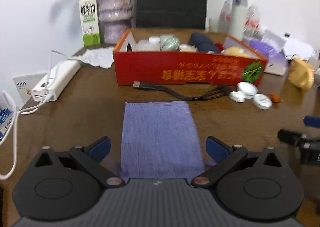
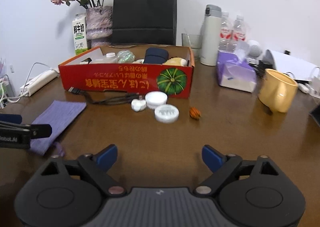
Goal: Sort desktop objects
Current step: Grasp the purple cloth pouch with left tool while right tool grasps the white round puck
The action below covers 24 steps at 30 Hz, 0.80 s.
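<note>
Between my left gripper (image 1: 158,147) fingers, spread wide, sits a fuzzy purple cloth (image 1: 160,137), flat and rectangular; my right gripper (image 2: 159,157) gapes empty too.

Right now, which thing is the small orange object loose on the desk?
Find the red cardboard box with the green pumpkin picture. In front of its pumpkin corner sit white round lids. Just right of them lies the small orange object, the only orange, ribbed piece there.
</note>
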Each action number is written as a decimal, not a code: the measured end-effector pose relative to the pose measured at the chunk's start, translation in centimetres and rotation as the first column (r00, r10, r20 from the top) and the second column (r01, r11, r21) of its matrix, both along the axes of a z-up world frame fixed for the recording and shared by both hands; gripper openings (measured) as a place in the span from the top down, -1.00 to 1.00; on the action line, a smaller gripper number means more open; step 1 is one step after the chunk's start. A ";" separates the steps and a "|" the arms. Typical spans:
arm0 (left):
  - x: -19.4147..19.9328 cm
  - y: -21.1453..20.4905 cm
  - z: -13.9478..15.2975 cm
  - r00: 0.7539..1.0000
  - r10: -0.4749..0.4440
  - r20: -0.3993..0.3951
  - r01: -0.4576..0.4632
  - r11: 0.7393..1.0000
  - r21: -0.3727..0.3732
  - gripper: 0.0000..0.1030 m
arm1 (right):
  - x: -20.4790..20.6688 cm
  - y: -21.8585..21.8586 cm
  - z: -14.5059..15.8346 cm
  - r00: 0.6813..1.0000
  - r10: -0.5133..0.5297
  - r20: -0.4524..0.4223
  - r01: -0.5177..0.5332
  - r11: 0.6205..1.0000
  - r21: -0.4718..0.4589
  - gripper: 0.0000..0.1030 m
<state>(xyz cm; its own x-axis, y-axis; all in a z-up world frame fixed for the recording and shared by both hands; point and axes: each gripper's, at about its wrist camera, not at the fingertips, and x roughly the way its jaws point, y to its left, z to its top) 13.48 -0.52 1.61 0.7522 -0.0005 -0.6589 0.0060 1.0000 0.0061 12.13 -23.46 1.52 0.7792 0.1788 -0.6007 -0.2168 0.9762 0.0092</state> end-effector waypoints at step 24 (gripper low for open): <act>-2.6 -0.9 0.3 0.999 -0.047 0.024 0.049 0.996 -0.070 0.75 | -0.1 0.8 0.7 0.999 0.051 0.009 -0.051 0.995 0.089 0.27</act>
<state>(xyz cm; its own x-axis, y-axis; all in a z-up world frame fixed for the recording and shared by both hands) 10.91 -1.43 1.92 0.7648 -0.0831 -0.6389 0.0546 0.9964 -0.0643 12.04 -22.66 2.18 0.7716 0.2712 -0.5754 -0.2667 0.9591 0.0944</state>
